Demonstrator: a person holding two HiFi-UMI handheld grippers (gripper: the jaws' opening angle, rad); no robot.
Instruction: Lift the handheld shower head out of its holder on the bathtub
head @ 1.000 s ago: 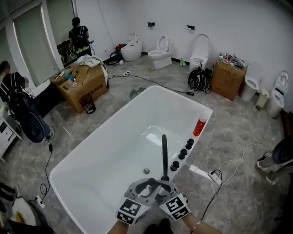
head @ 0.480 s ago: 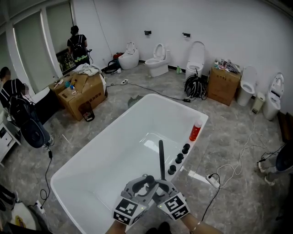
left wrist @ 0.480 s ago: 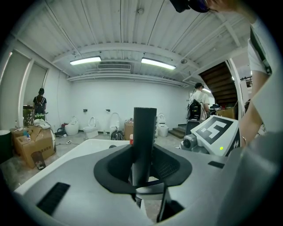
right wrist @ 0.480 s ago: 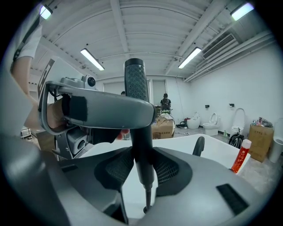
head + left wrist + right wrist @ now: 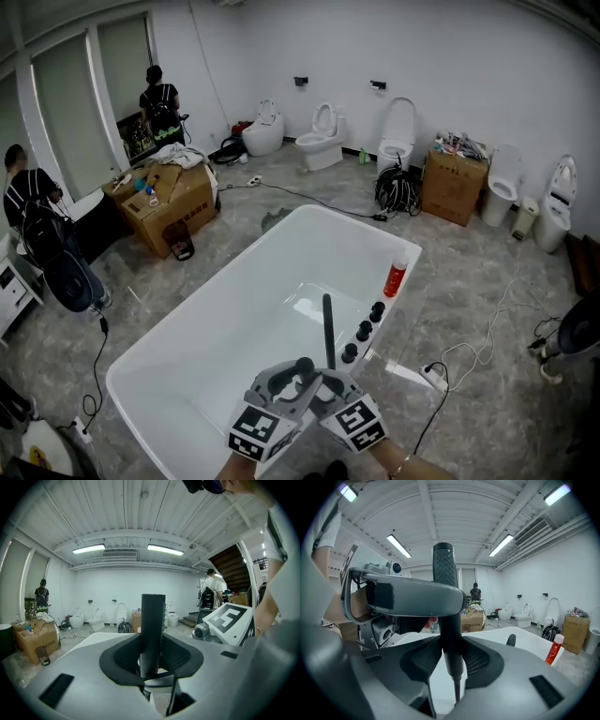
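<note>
Grippers meet at the near end of a showroom tub: the left gripper (image 5: 298,377) and the right gripper (image 5: 330,382) are both clamped from opposite sides on the slim black shower head (image 5: 328,326), which stands nearly upright above them. The left gripper view shows the wand (image 5: 152,630) wedged between that gripper's dark pads, and the right gripper view shows the same grip, with the textured upper end (image 5: 444,569) rising clear and a thin black stem (image 5: 456,692) trailing below. The holder itself is hidden beneath the grippers, so whether the lower end is free of it cannot be told. The wand sits over the bathtub (image 5: 216,309), just inside the rim that carries a row of black knobs (image 5: 364,330) and, farther along, a red bottle (image 5: 395,277). To do the lift well, both grippers should likely rise together along the wand's own line, keeping it upright so it does not bind in the socket or swing into the knobs, with pressure even so it cannot slip or twist. Beyond the tub stand toilets (image 5: 319,141) along the wall and a cardboard box (image 5: 173,192) on the floor.
</note>
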